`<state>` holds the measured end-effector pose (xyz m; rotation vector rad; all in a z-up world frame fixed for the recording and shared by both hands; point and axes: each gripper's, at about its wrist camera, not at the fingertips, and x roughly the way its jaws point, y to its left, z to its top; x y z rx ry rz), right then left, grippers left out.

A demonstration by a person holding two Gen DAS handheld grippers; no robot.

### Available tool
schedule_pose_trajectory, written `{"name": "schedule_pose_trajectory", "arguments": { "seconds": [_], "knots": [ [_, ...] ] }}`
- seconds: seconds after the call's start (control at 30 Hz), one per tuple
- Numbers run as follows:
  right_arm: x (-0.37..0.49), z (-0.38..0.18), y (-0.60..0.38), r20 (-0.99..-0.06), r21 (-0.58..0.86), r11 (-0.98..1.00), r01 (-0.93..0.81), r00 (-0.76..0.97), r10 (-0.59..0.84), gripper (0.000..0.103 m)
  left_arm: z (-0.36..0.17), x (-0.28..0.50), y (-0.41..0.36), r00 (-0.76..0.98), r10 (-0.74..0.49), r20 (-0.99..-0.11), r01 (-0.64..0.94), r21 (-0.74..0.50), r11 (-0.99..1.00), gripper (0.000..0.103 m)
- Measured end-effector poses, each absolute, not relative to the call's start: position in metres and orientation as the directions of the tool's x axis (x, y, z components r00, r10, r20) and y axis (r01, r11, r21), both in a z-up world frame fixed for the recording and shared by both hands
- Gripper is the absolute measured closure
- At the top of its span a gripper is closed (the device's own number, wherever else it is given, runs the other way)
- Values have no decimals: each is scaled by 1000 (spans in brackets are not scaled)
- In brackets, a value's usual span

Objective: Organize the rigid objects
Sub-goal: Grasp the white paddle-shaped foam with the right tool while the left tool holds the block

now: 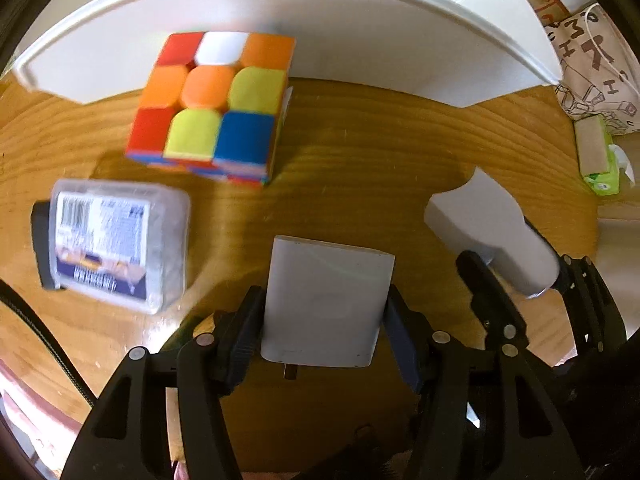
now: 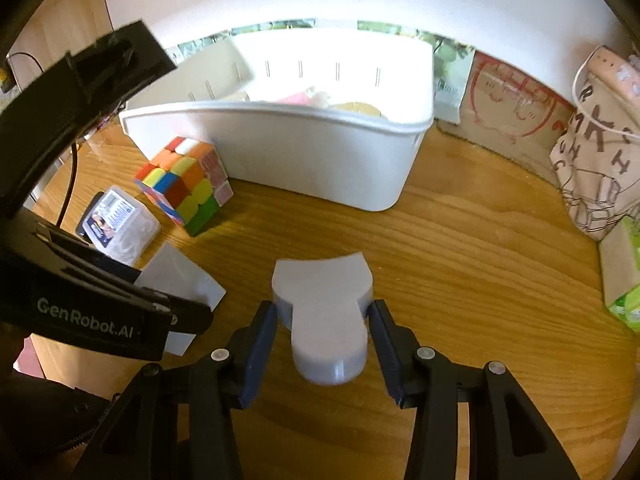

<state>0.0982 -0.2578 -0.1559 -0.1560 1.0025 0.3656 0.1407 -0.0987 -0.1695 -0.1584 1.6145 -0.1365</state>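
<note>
My left gripper (image 1: 324, 316) is shut on a white rectangular charger block (image 1: 326, 304), held just above the wooden table (image 1: 352, 152). My right gripper (image 2: 324, 336) is shut on a grey keyhole-shaped plastic piece (image 2: 326, 312), which also shows in the left wrist view (image 1: 492, 232). A colourful puzzle cube (image 1: 212, 104) stands against the front wall of a white plastic bin (image 2: 280, 152); the cube also shows in the right wrist view (image 2: 184, 184). A clear plastic box with a barcode label (image 1: 116, 244) lies to the cube's left, also in the right wrist view (image 2: 120, 224).
The bin (image 1: 360, 32) holds several items, including a yellow round one (image 2: 360, 110). A printed fabric bag (image 2: 596, 160) and a green tissue pack (image 2: 624, 276) stand at the right. A cardboard box (image 2: 516, 116) leans on the back wall. A black cable (image 1: 44, 336) runs at left.
</note>
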Motion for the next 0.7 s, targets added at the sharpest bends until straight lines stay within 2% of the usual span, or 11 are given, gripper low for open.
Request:
{"name": "schedule_pose_trajectory", "arguments": {
  "seconds": [0.1,0.13,0.17,0.2,0.5,0.67,0.7],
  "knots": [
    [87,-148,-258,-832,21,928,-372,508,223,57,-162,132,-92,-20,-192,-981,-26,-192,981,41],
    [85,-145,-256,-828,17,928,-373,515,222,62,-158,128,-89,-4,-195,-981,-30,-194,980,41],
    [83,-143,-255,-822,15,925,-379,522,227,75,-156,122,-85,4,-198,-980,-33,-198,980,41],
    [79,-139,-254,-818,9,923,-384,528,228,93,-154,117,-82,12,-202,-979,-37,-202,979,41],
    [56,-135,-252,-810,-4,929,-370,546,214,92,-132,77,-60,85,-220,-972,-77,-227,971,41],
    [51,-146,-256,-836,15,943,-333,513,194,84,-120,60,-53,134,-241,-961,-91,-254,963,41],
    [50,-150,-257,-842,25,945,-325,503,195,75,-119,58,-55,144,-247,-958,-94,-262,961,41]
  ]
}}
